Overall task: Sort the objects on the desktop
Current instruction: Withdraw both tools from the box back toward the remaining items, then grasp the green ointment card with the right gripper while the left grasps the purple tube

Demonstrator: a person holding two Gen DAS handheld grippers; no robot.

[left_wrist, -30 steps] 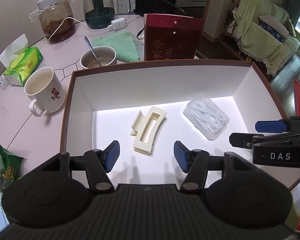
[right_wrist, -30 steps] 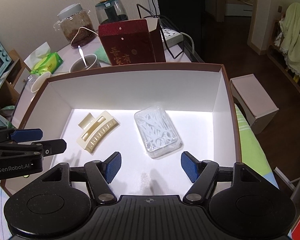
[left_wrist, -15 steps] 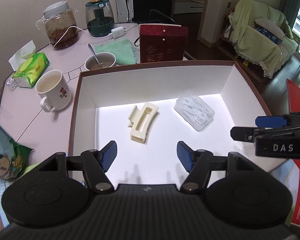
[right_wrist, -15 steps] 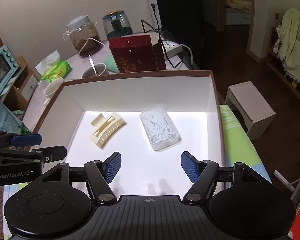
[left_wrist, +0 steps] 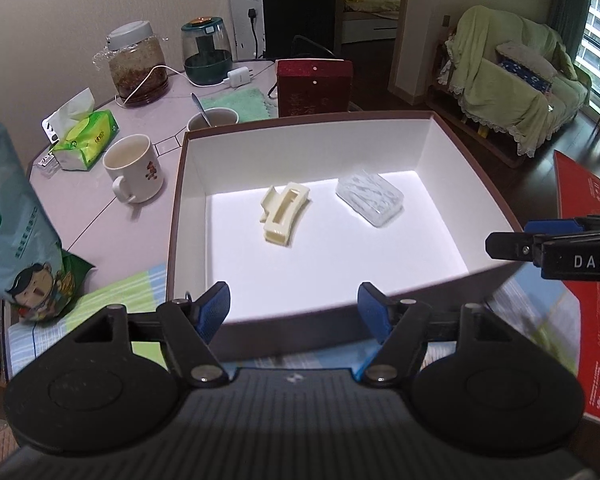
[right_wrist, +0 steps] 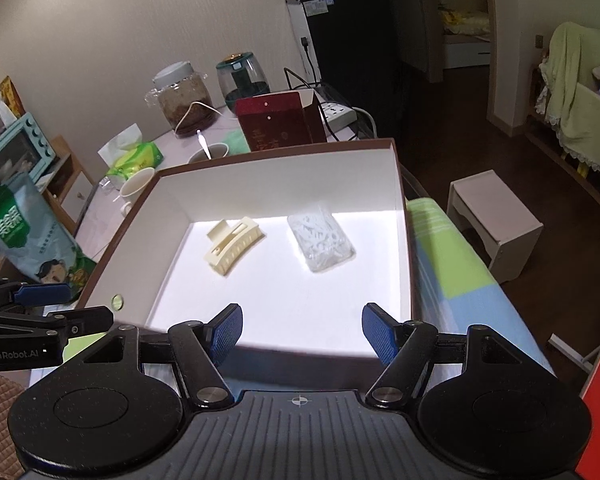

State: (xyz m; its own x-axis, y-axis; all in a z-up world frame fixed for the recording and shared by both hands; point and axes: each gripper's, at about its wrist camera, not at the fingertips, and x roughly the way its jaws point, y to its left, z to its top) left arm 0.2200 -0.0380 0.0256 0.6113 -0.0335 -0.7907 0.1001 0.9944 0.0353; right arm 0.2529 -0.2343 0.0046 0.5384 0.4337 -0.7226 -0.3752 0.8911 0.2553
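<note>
Tongs, left [left_wrist: 294, 308] and right [right_wrist: 302, 330], both spread, seemingly pulled back from box [left_wrist: 476, 184].

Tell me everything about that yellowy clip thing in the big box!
The hair clip is a cream-coloured claw clip that looks like smooth plastic. It has a long rectangular opening along its back, a row of curved teeth seen from the right wrist view, and two pinch tabs at its far end. It lies closed on the white floor of the box, left of the clear plastic case and apart from it. Nothing but the floor touches it; both claws are open and away from it.
</note>
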